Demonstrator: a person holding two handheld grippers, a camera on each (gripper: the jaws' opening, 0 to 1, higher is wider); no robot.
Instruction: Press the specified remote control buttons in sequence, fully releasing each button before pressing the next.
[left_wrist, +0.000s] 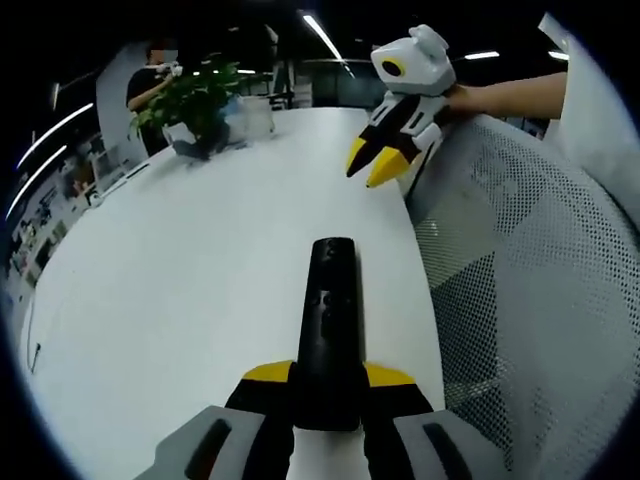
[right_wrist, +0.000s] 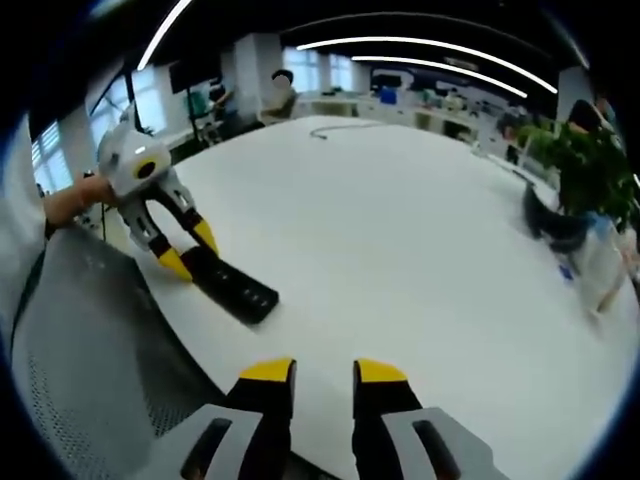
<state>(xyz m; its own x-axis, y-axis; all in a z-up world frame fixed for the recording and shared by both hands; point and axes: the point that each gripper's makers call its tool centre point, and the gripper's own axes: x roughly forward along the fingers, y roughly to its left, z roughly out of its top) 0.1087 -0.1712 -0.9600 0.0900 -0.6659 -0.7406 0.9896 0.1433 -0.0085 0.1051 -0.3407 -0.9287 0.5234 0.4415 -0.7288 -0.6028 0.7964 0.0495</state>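
- Remote control (left_wrist: 327, 330): black, long and slim, clamped at its near end between the yellow-tipped jaws of the left gripper (left_wrist: 327, 378); its far end reaches out over the white counter (left_wrist: 200, 290). In the right gripper view the same remote control (right_wrist: 232, 286) sits at the counter's near edge, held by the left gripper (right_wrist: 188, 256), with its free end on or just above the surface; which one cannot be told.
- Buttons: small marks show along the top face of the remote control, too small to read.
- Right gripper (right_wrist: 323, 372): jaws apart with a narrow gap, nothing between them, poised above the counter (right_wrist: 400, 240) edge and well apart from the remote control. In the left gripper view the right gripper (left_wrist: 380, 165) shows at upper right, held by a hand (left_wrist: 470, 98), tips pointing down.
- Mesh chair back (left_wrist: 520, 260): white, just beside the counter edge.
- Potted plant (left_wrist: 195, 100): on the far side of the counter; a person (left_wrist: 150, 85) is behind it.
- Cable (right_wrist: 335, 128): lying on the far part of the counter.
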